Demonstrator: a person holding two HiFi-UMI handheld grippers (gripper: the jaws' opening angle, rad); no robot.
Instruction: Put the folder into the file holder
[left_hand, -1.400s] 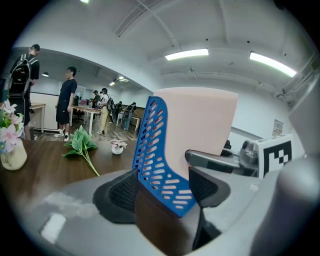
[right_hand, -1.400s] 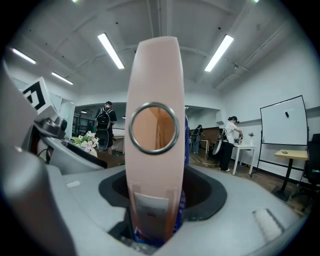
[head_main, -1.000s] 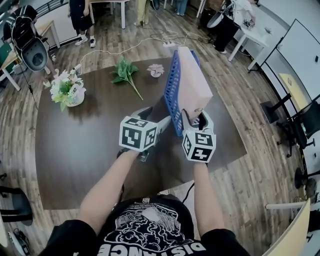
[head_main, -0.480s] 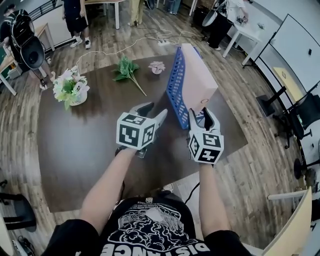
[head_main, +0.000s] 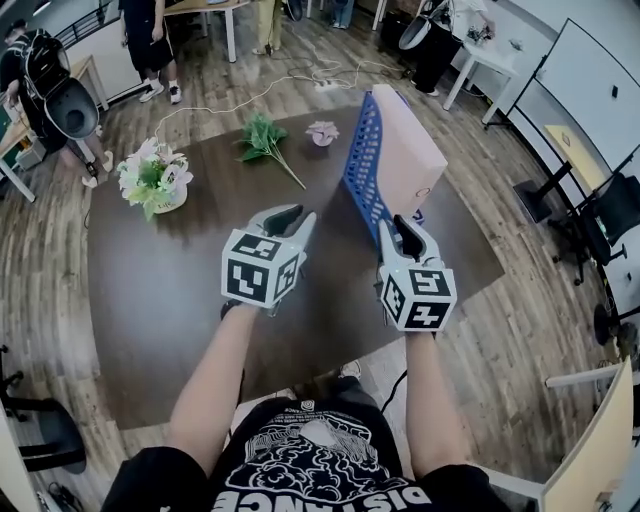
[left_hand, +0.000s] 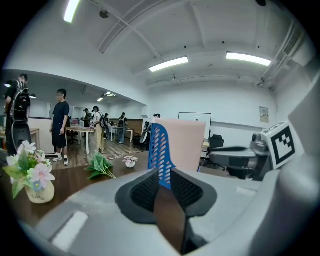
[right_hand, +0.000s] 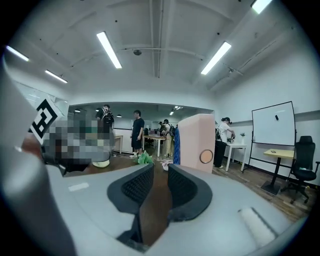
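The pink folder (head_main: 410, 150) stands upright inside the blue slotted file holder (head_main: 363, 165) at the far right of the dark table (head_main: 180, 290). Both grippers hover just in front of the holder, clear of it. My left gripper (head_main: 283, 217) is to the holder's left; its jaws are closing with only a narrow gap and nothing between them. My right gripper (head_main: 405, 228) sits at the holder's near end, its jaws also closing on nothing. The left gripper view shows the holder (left_hand: 160, 150) and folder (left_hand: 185, 145) beyond the pads. The right gripper view shows the folder (right_hand: 196, 142) ahead.
A pot of flowers (head_main: 155, 180) stands at the table's far left. A green sprig (head_main: 265, 140) and a small pink flower (head_main: 322, 131) lie at the back. People stand beyond the table near white desks; a black office chair (head_main: 615, 215) is on the right.
Both grippers have drawn back toward me from the file holder, and their jaws have narrowed. The folder and holder stay in place on the table.
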